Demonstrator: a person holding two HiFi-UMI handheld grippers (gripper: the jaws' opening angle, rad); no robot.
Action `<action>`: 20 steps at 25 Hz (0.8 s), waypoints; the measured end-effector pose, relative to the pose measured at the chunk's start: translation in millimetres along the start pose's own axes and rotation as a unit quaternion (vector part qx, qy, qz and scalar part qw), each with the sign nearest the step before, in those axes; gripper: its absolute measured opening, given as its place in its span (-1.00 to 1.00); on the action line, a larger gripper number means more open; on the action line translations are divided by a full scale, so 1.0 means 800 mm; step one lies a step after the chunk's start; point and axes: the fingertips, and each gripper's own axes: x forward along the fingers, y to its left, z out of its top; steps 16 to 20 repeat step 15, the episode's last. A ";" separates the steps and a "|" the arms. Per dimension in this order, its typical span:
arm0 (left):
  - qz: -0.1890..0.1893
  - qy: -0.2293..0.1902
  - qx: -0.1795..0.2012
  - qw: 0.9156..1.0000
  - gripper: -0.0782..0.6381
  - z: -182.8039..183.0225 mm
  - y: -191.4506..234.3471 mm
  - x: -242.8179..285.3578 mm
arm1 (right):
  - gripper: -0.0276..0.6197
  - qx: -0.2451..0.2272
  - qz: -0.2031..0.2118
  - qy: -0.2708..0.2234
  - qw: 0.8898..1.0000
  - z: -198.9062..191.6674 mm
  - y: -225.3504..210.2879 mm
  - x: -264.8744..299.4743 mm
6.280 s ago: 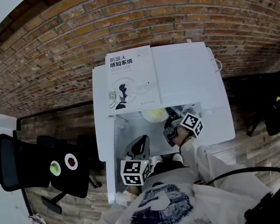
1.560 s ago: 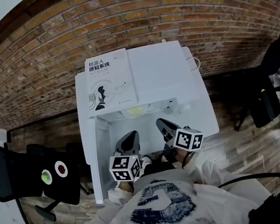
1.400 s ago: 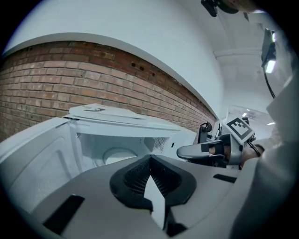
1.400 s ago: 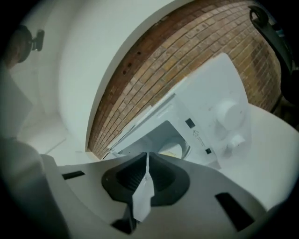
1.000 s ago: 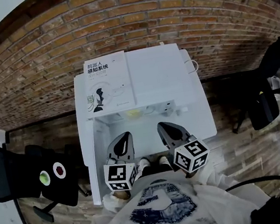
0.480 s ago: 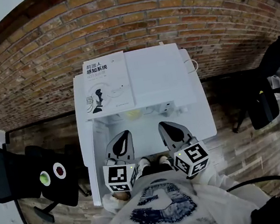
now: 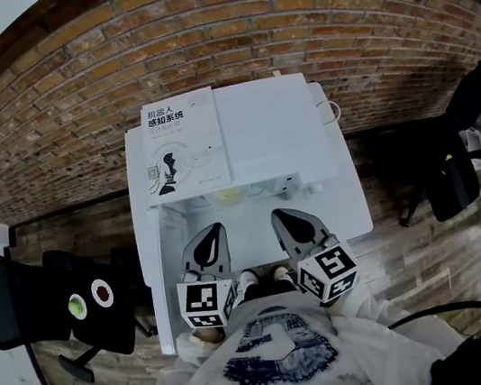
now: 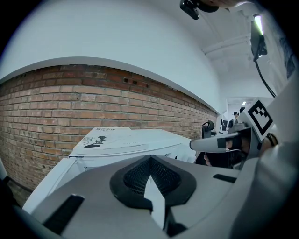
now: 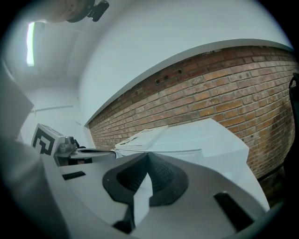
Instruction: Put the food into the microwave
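Most of the microwave [image 7: 278,135] cavity is hidden. From the head view only a shallow strip of the opening shows under the front edge of the white top. The food [image 7: 230,196] is just a pale yellow sliver at the back of that strip, inside the cavity. Its shape is cut off by the top, and I can't tell what dish, if any, it sits on. In both gripper views the gripper's own grey body blocks the opening, so the food is not visible there.

The microwave door [image 7: 155,283] hangs open to the left, seen nearly edge-on. A book [image 7: 185,141] with a white cover and dark print lies flat on the left half of the top; the print is too small to read. The brick wall [image 7: 222,25] is right behind the microwave.

The left gripper [image 7: 210,234] and the right gripper [image 7: 282,218] are side by side, near the person's chest and pointed at the opening, outside it. They touch neither the microwave nor each other. In each gripper view the ribbed pads are pressed together with nothing between them.

An office chair [image 7: 53,301] on the left and another chair [image 7: 456,169] on the right are both cut off by the frame.
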 end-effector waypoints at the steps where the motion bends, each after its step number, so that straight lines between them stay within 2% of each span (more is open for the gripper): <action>1: 0.000 0.000 0.000 1.000 -0.76 0.000 0.000 0.000 | -0.87 -0.001 0.000 0.000 1.000 -0.001 0.001 0.000; 20: -0.002 -0.001 -0.004 1.000 -0.76 -0.001 0.004 -0.002 | -0.87 -0.003 0.001 0.006 1.000 -0.006 0.007 0.005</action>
